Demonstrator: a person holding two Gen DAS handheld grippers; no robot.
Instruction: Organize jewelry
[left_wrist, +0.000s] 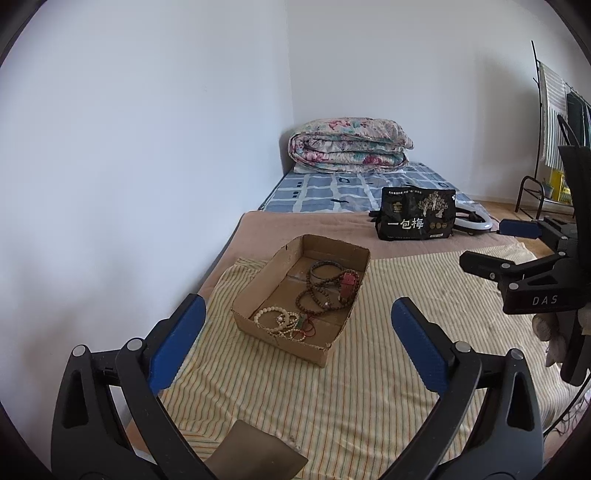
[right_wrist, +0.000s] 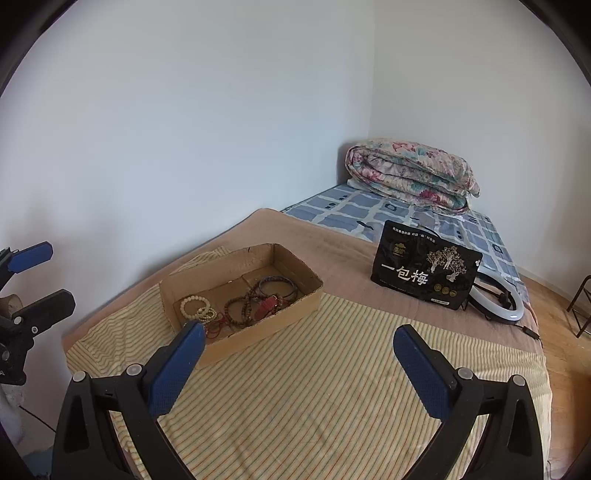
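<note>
Both tongs (left_wrist: 299, 314) (right_wrist: 299, 341) spread, empty; cardboard box (left_wrist: 258, 291) of bead bracelets (left_wrist: 280, 319) lies just beyond them

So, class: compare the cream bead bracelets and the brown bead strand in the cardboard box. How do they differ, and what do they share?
Colour: the cream bead bracelets are pale; the brown bead strand is dark.
Length: the cream bracelets form small rings; the brown strand is longer, looping several times.
Place: the cream bracelets lie at one end of the cardboard box; the brown strand lies nearer the middle, by a red piece.
Shared: both are beaded and lie loose inside the box.
</note>
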